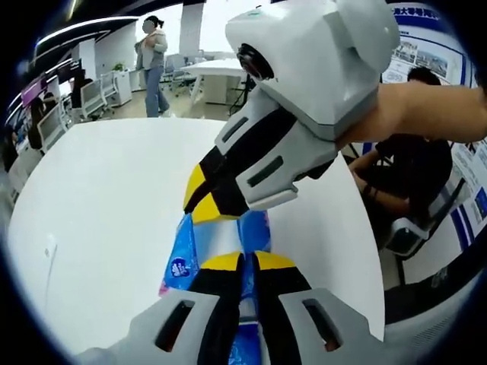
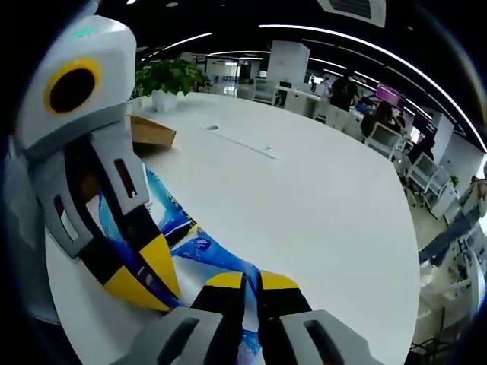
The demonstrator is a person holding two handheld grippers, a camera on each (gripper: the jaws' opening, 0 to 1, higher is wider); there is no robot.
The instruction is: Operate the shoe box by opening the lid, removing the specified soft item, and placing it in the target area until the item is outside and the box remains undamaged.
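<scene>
On a round white bench [image 1: 114, 213] in an open office lies a blue and white soft pack [image 1: 183, 262], printed plastic that looks like a tissue packet. Both tongs meet over it.

In the left gripper view, the left tongs [image 1: 249, 262] rise from the bottom with their yellow-tipped jaws nearly together, a thin strip of the pack's plastic running up between them, so they appear closed on it. The right tongs [image 1: 204, 204] come down from the upper right, held by a hand [image 1: 426, 110], their yellow tips pressed onto the far part of the pack. Behind, a person [image 1: 154, 65] stands among desks and chairs, and another person [image 1: 407, 163] sits just beside the bench on the right.

In the right gripper view, the right tongs [image 2: 251, 283] have their jaws almost shut, with the pack [image 2: 202, 251] running under and between their tips. The left tongs [image 2: 148, 277] reach in from the left onto the same pack. A brown cardboard box [image 2: 151, 131] sits on the bench [image 2: 304, 205] behind the left tongs, near a potted plant [image 2: 167, 80]. The pack lies on the bench outside that box.
</scene>
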